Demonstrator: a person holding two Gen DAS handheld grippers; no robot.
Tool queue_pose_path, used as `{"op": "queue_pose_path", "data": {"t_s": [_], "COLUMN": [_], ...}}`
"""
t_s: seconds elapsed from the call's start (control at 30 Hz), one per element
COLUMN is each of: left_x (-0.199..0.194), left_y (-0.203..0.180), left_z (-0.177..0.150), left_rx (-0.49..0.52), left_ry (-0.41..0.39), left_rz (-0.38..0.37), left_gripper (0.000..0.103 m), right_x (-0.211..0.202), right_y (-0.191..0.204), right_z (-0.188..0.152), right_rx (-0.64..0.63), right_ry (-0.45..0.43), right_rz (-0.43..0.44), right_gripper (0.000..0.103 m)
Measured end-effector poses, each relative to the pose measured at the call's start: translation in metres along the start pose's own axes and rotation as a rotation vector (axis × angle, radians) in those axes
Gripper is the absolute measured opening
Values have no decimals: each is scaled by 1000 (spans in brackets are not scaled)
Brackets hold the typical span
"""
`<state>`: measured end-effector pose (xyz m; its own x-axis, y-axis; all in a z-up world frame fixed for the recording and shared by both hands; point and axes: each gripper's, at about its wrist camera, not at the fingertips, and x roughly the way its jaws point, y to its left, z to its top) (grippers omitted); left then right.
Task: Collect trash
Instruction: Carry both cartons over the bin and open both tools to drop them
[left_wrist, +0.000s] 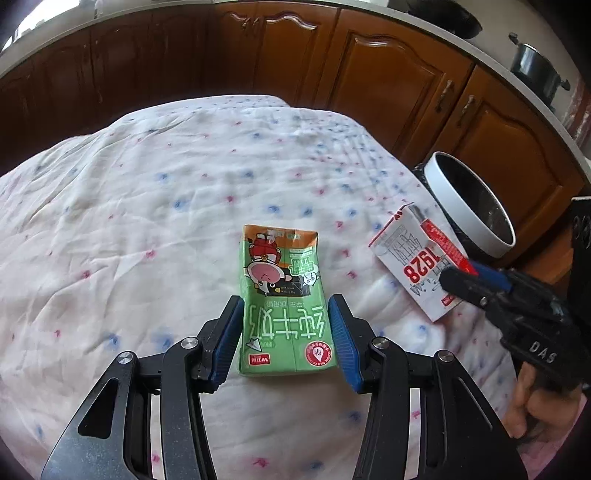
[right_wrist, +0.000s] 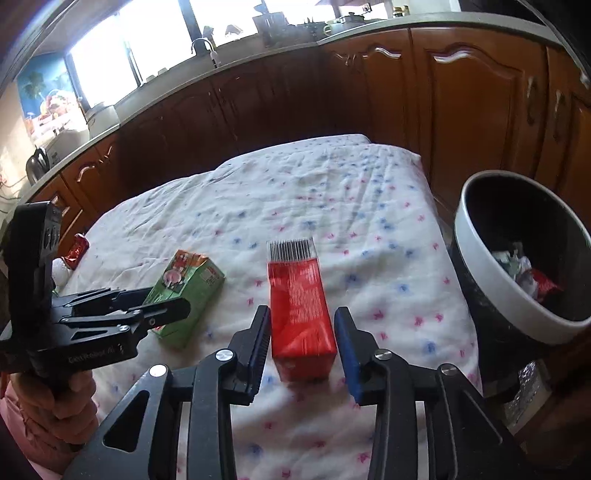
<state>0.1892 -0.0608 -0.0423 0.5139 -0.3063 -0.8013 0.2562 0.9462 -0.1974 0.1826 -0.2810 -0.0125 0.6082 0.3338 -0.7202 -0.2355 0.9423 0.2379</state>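
A crumpled green milk carton (left_wrist: 286, 306) lies flat on the wrinkled, flower-dotted cloth (left_wrist: 147, 206), left of the white-rimmed round bin (right_wrist: 517, 258). The left gripper (left_wrist: 286, 332) straddles it, blue ribbed pads spread wide, the left pad touching. Nearer the bin, the right gripper (right_wrist: 301, 339) brackets a boxy red-and-white carton (right_wrist: 299, 314), jaws apart.

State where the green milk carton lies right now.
The green milk carton lies flat on the flowered cloth, between the open fingers of the left gripper, left of the red-and-white carton.
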Motion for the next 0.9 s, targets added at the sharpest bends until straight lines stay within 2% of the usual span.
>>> {"op": "queue_pose_path", "data": {"t_s": [0.07, 0.17, 0.4, 0.9], "left_x": [0, 0, -8, -16], "left_y": [3, 1, -23, -138], "left_z": [-1, -1, 3, 33], "left_rx": [-14, -6, 52, 265], "left_ry": [-2, -11, -30, -82], "left_rz": [-1, 13, 23, -59], "left_gripper": [47, 47, 46, 46], "right_x": [5, 10, -27, -108], "right_y": [0, -1, -16, -95], "right_z": [0, -3, -11, -19], "right_rx": [-3, 7, 61, 222], "right_ry": [9, 25, -62, -204], "right_rz": [7, 27, 13, -74], "right_gripper": [37, 31, 31, 31]}}
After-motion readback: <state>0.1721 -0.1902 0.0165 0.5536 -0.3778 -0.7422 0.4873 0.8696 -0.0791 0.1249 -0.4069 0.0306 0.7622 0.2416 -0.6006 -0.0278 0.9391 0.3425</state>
